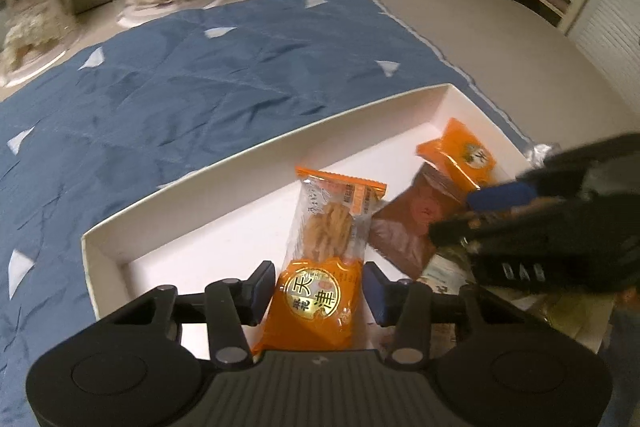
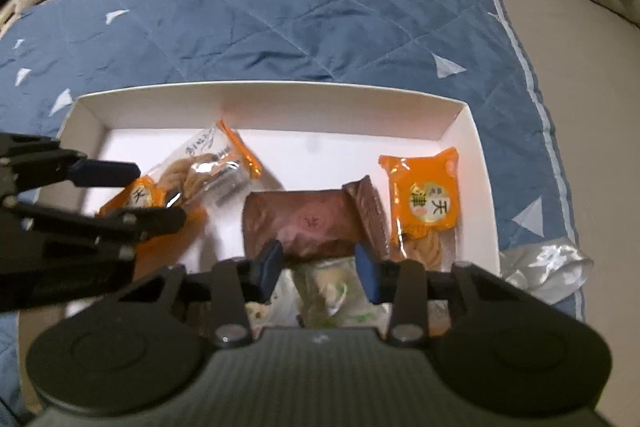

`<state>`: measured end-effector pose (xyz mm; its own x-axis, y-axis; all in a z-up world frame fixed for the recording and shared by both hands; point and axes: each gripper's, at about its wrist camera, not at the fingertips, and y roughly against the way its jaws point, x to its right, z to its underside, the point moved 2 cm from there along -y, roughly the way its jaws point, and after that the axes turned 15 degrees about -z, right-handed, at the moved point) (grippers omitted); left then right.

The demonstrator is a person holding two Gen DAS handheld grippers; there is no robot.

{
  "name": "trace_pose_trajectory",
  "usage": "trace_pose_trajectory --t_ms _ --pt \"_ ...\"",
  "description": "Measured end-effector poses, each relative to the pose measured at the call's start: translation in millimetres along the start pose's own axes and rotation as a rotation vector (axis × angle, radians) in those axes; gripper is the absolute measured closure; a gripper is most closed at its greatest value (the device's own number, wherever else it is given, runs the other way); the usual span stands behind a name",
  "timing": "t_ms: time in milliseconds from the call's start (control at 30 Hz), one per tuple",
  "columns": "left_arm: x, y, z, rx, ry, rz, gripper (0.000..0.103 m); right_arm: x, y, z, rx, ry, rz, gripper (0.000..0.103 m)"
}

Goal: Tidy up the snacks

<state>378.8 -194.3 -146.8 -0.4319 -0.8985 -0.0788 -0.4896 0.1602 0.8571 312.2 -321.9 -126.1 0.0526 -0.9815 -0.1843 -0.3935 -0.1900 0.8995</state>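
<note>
Our left tongs (image 1: 316, 291) clamp an orange snack packet (image 1: 320, 259) inside the white box (image 1: 248, 163); our right tongs (image 2: 318, 267) seemingly grip a brown packet (image 2: 304, 223).

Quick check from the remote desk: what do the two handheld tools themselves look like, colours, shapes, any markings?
Both match. The left tool and right tool are matte black plastic: a ribbed central body, a round disc housing on each side, linkage bars joined by silver pivot pins, and blue pads on the fingers. The right tool's side carries raised lettering, too blurred to read. No cables, hands or sleeves show.
</note>
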Motion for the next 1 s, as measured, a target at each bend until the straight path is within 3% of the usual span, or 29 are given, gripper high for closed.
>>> trace_pose_trajectory --t_ms 300,400,533,633,833,1000 --pt "-6.6 -0.2 -0.8 -0.009 0.043 -0.011 0.052 9.5 10.2 -1.1 0.052 -0.062 -0.008 0.056" --pt "-14.6 5.9 -1.1 -0.015 0.093 -0.001 0.04 9.8 15.6 0.0 0.06 -0.059 -0.021 0.055" --pt "-18.3 20.8 -0.5 -0.004 0.105 -0.034 0.031 6.7 25.5 -1.1 0.094 -0.06 -0.048 0.046" --pt "-22.3 36.1 2.7 0.007 0.133 -0.055 0.019 1.6 39.9 2.6 0.134 -0.051 -0.049 0.027" --pt "-31.4 69.8 15.0 0.011 0.198 -0.095 0.002 -1.9 74.5 17.5 0.195 -0.067 -0.026 0.015" --pt "-34.8 100.7 26.7 0.027 0.24 -0.112 0.0 -7.5 99.5 35.1 0.24 -0.069 -0.013 0.001"
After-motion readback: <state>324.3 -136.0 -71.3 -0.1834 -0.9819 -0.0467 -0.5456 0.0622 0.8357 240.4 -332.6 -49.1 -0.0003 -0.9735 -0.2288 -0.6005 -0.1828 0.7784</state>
